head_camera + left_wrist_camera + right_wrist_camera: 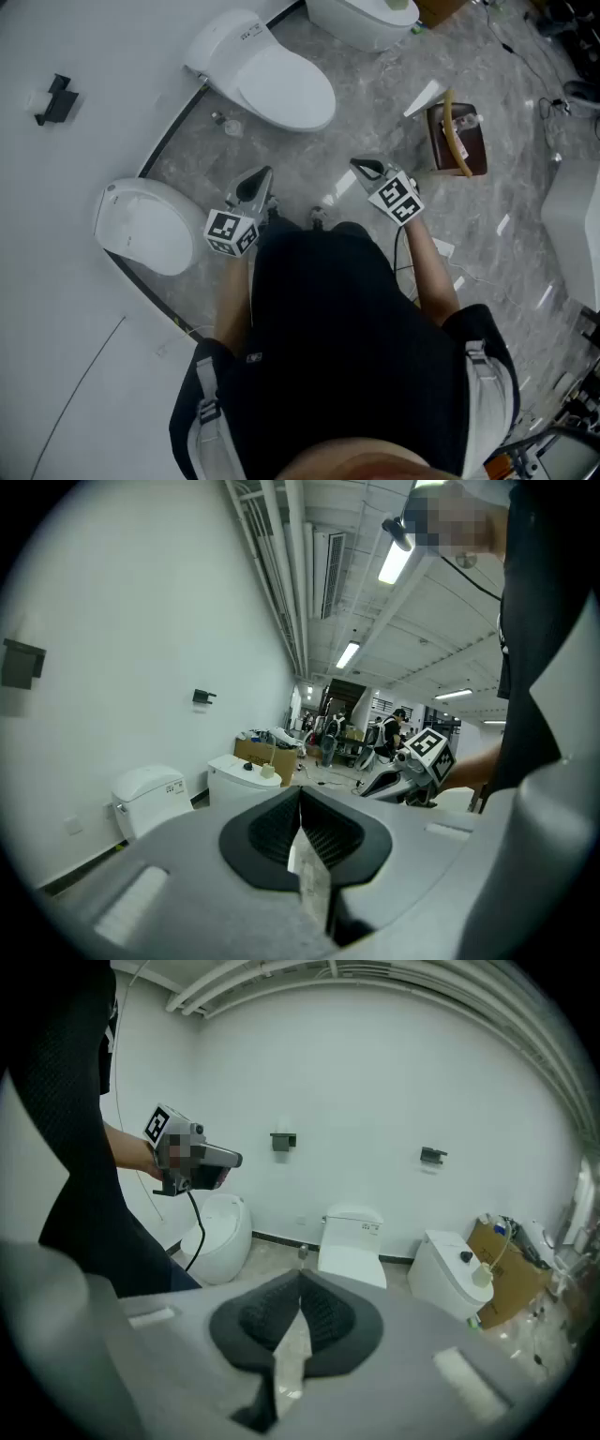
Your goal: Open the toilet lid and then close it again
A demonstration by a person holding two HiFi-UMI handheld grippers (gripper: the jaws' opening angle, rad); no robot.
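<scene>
Three white toilets stand along the wall, all with lids down. A tanked toilet (272,80) (352,1246) (150,797) lies ahead of me. An egg-shaped toilet (145,225) (220,1237) is at the left, and a third toilet (361,19) (455,1283) (244,775) is at the right. My left gripper (264,174) (300,803) is shut and empty, held over the floor in front of me. My right gripper (361,167) (300,1283) is shut and empty beside it. Neither touches a toilet. Each gripper shows in the other's view: the right gripper (412,766), the left gripper (192,1162).
A brown box with a yellow hose (457,139) stands on the marble floor at the right. A small bottle (230,124) sits by the tanked toilet's base. Black brackets (56,98) (283,1139) hang on the white wall. A cardboard box (502,1255) stands past the third toilet.
</scene>
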